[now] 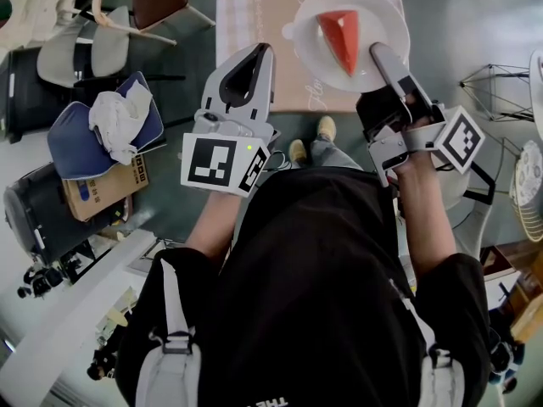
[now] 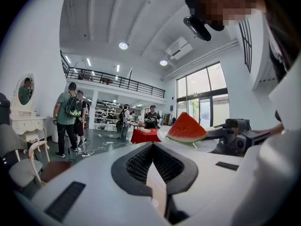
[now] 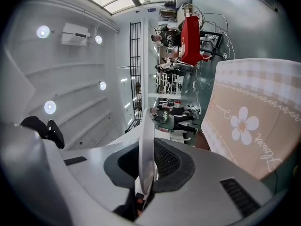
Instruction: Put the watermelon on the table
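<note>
A red wedge of watermelon [image 1: 341, 37] lies on a white plate [image 1: 386, 15]. My right gripper [image 1: 379, 51] is shut on the plate's near rim and holds it over the near end of the table, which has a beige flowered cloth [image 1: 254, 32]. In the right gripper view the plate [image 3: 146, 140] stands edge-on between the pads, with the cloth [image 3: 249, 121] beyond it. My left gripper [image 1: 259, 49] is shut and empty, level with the plate and to its left. From the left gripper view, the watermelon [image 2: 186, 128] and plate [image 2: 207, 144] show to the right.
Chairs [image 1: 127, 15] stand left of the table. A blue seat with a white cloth [image 1: 106, 125] and a cardboard box [image 1: 106, 185] lie further left. A wire frame [image 1: 501, 91] and a fan [image 1: 530, 189] stand at the right. People [image 2: 70, 117] stand in the background hall.
</note>
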A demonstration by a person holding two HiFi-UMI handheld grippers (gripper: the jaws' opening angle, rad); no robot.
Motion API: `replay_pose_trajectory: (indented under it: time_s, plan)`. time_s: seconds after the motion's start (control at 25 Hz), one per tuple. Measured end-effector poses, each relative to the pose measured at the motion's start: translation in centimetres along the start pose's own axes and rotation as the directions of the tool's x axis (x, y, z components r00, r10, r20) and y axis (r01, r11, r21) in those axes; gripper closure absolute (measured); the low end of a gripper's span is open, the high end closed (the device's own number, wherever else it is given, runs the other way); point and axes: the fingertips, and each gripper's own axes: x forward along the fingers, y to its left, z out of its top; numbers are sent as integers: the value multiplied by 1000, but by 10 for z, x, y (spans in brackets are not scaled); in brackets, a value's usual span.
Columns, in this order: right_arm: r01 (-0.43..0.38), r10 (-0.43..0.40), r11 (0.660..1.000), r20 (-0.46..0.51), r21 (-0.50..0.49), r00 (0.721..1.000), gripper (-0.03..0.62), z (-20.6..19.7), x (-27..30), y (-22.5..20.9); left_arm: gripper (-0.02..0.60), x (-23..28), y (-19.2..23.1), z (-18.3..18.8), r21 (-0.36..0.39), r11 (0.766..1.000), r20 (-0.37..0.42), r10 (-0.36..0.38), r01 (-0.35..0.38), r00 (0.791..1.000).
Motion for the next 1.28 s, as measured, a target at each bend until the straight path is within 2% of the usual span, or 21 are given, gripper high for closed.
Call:
replay_pose_trajectory:
  time_s: [0.44,1.28]
  plan:
    - [-4,4,1000,-18,9,1000,556,28,22,-8,570,32,6,3,6,1000,-14,9,-9,1000]
    - [-5,8,1000,-88,27,996,556,45,27,-24,570,53,-6,2,18,998,-16,62,-62,998]
